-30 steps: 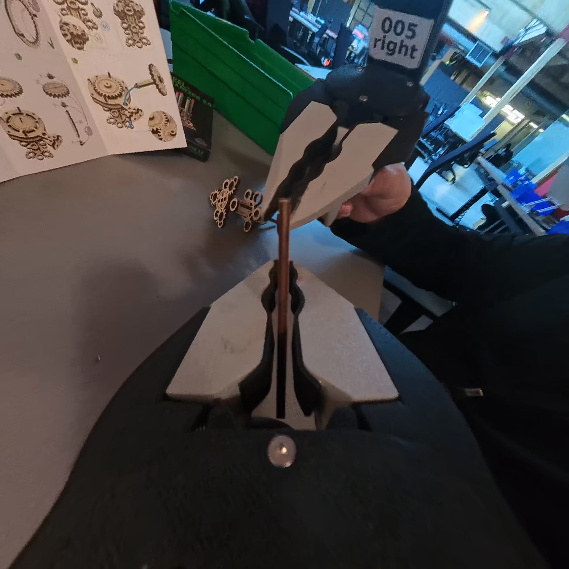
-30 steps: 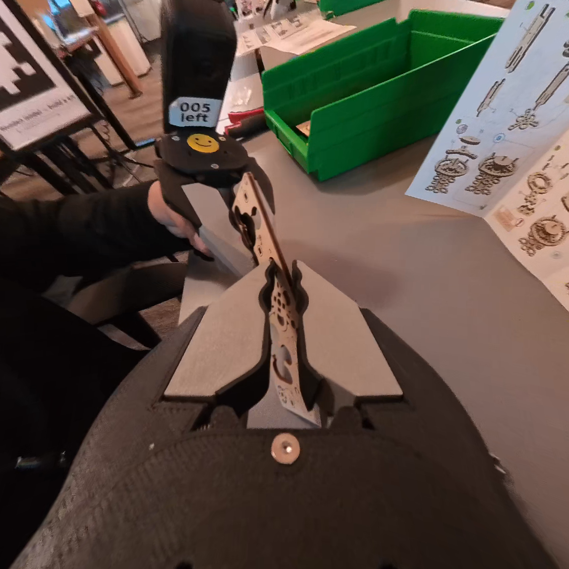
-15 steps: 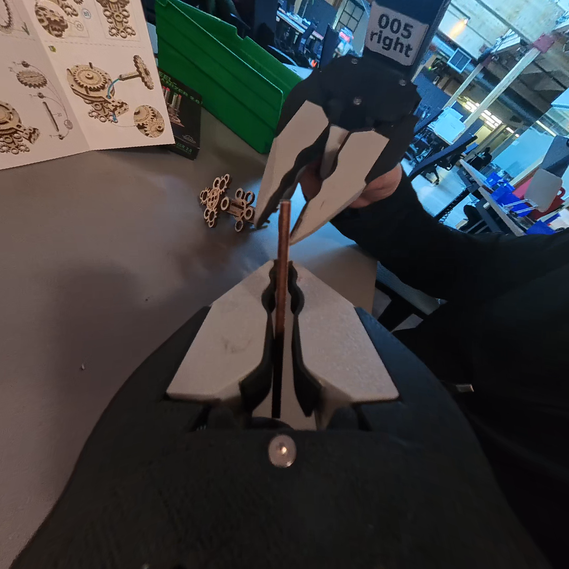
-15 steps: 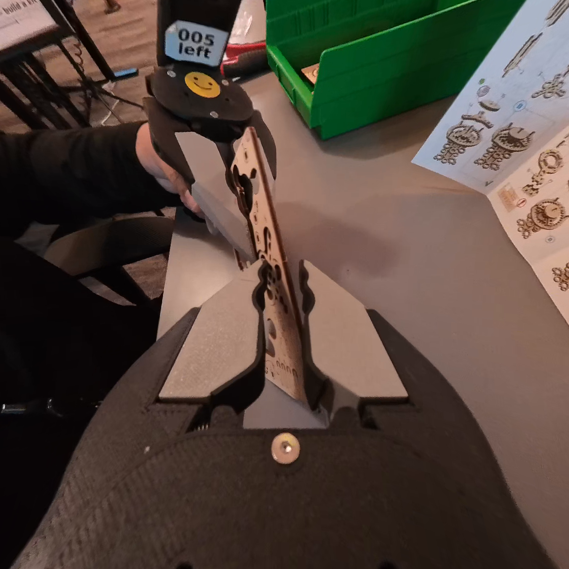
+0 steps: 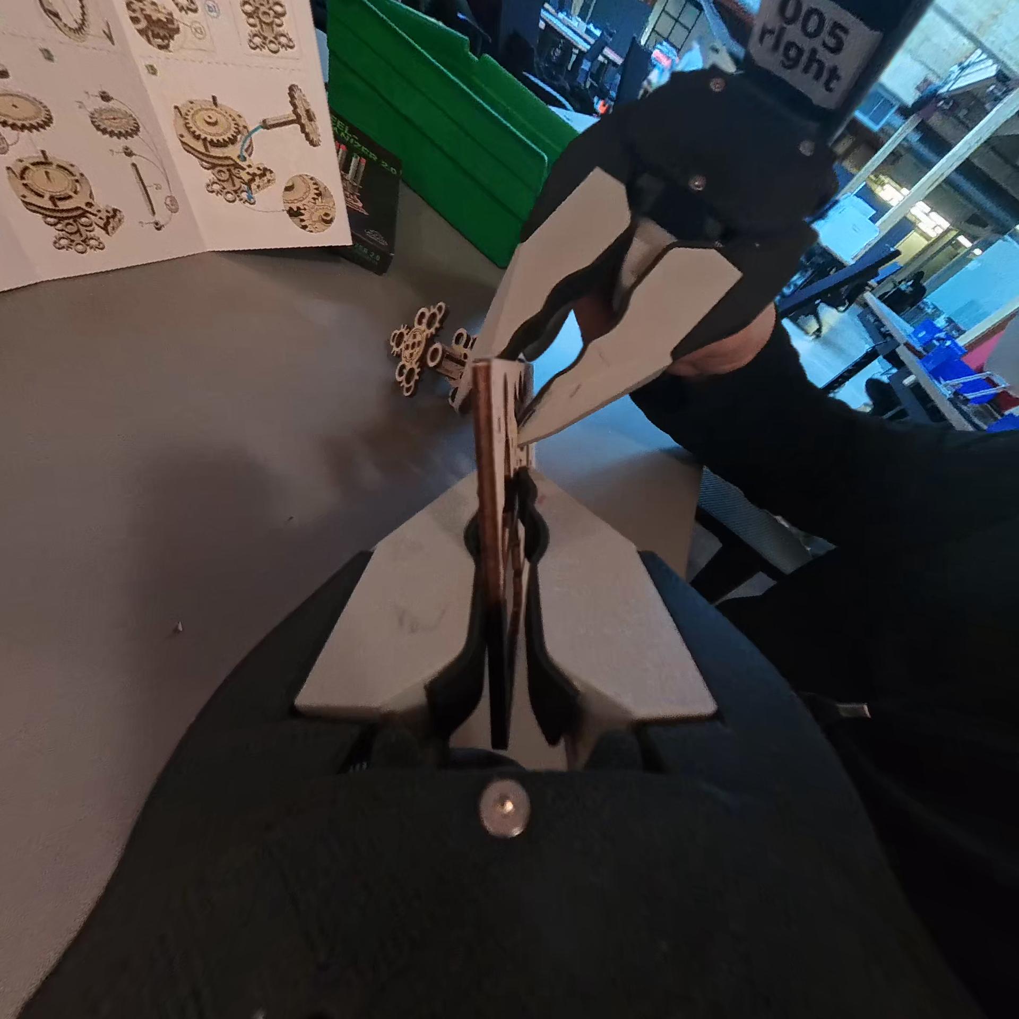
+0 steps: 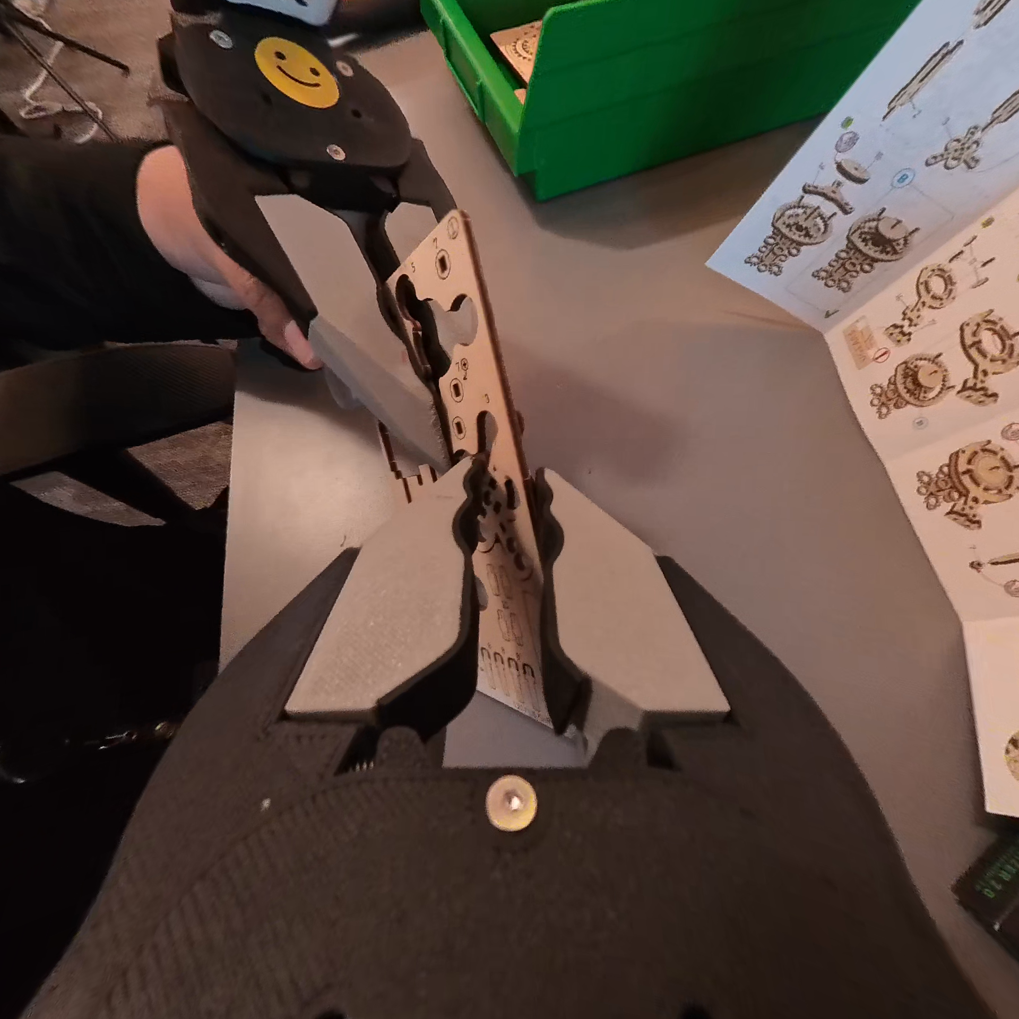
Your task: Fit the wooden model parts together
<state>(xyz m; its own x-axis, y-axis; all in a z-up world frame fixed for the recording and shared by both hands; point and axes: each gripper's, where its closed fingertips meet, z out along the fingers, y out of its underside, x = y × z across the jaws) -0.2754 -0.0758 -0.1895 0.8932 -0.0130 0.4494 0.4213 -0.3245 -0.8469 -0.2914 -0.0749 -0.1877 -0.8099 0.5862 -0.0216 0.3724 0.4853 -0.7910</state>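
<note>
My left gripper (image 5: 504,485) clamps one thin laser-cut plywood sheet (image 6: 485,386), punched with empty cutouts; right gripper (image 6: 504,479) gapes around it.

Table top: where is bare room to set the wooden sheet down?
Free: the grey table between the instruction sheet and the left gripper. Crowded: near the green bin, the black box and the wooden gear piece.
</note>
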